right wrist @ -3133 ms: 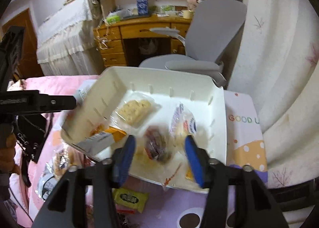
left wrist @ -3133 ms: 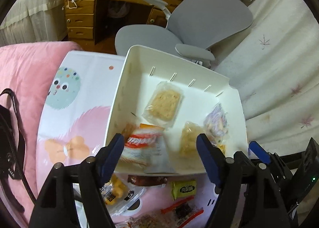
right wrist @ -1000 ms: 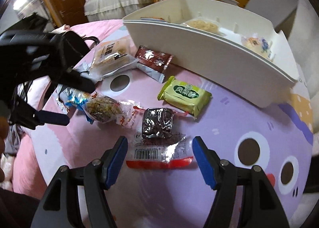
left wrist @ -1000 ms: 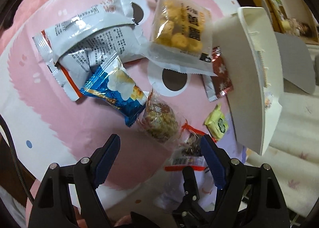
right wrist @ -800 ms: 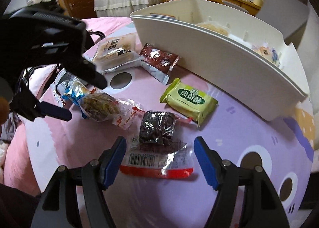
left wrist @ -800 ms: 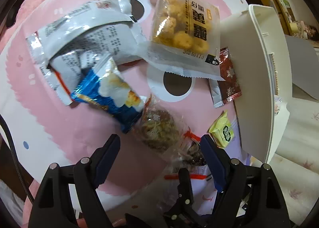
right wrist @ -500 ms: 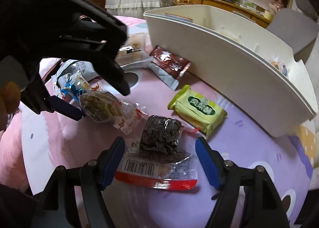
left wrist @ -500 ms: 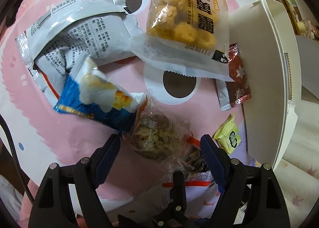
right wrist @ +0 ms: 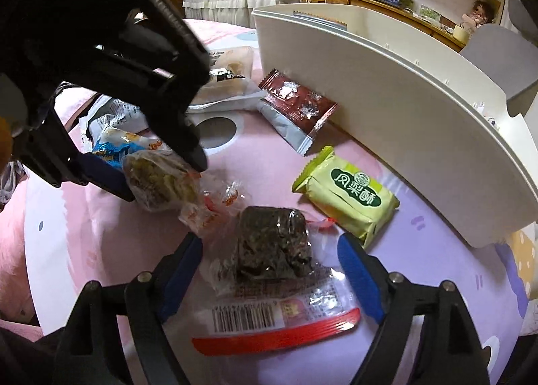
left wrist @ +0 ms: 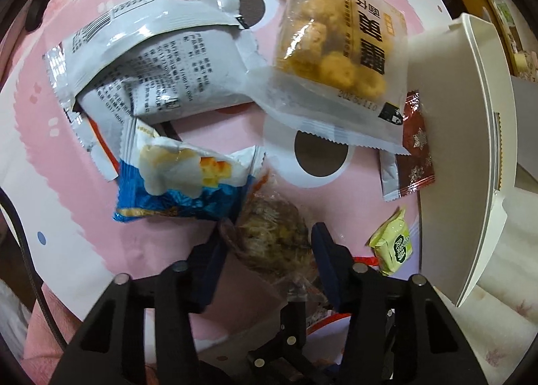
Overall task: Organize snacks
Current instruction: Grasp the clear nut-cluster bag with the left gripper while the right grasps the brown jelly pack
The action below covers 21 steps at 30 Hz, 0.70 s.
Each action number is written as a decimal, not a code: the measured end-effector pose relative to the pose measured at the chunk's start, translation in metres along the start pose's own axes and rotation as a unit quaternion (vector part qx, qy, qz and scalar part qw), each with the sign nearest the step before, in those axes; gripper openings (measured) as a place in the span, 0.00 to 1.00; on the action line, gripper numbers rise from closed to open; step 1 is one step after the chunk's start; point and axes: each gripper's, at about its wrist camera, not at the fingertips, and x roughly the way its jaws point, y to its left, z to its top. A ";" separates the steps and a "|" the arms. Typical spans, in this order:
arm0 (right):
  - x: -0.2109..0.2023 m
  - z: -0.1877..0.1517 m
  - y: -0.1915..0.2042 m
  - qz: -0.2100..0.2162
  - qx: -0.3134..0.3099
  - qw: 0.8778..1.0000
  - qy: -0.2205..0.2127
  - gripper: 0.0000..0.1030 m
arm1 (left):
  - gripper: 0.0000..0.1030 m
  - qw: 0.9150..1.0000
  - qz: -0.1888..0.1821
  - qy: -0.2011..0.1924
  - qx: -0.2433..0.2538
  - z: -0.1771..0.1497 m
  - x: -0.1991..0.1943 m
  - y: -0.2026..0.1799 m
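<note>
My left gripper (left wrist: pixel 265 250) has just been closing and now pinches the clear-wrapped nest-shaped snack (left wrist: pixel 269 233) on the pink cloth (left wrist: pixel 84 216), beside the blue packet (left wrist: pixel 178 179). My right gripper (right wrist: pixel 269 267), jaws just widening and not touching, straddles the dark cake (right wrist: pixel 272 247) in its crinkly wrapper, near the green pastry (right wrist: pixel 349 196) and the white bin (right wrist: pixel 403 99). Both look light, crumbly and slick in film; I judge a gentle hold across the solid middle safest, not the loose wrapper ends.
</note>
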 end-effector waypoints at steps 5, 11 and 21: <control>0.000 0.001 0.000 0.001 -0.003 1.000 0.008 0.77 | 0.42 1.000 -0.007 -0.005 0.002 -0.002 -0.008 0.001; -0.007 0.000 0.003 -0.001 -0.010 1.000 0.010 0.67 | 0.39 1.000 -0.018 -0.013 0.009 -0.006 -0.022 0.006; -0.018 0.000 -0.004 -0.004 0.017 0.999 0.028 0.51 | 0.32 0.999 -0.018 -0.030 0.033 -0.015 -0.047 0.010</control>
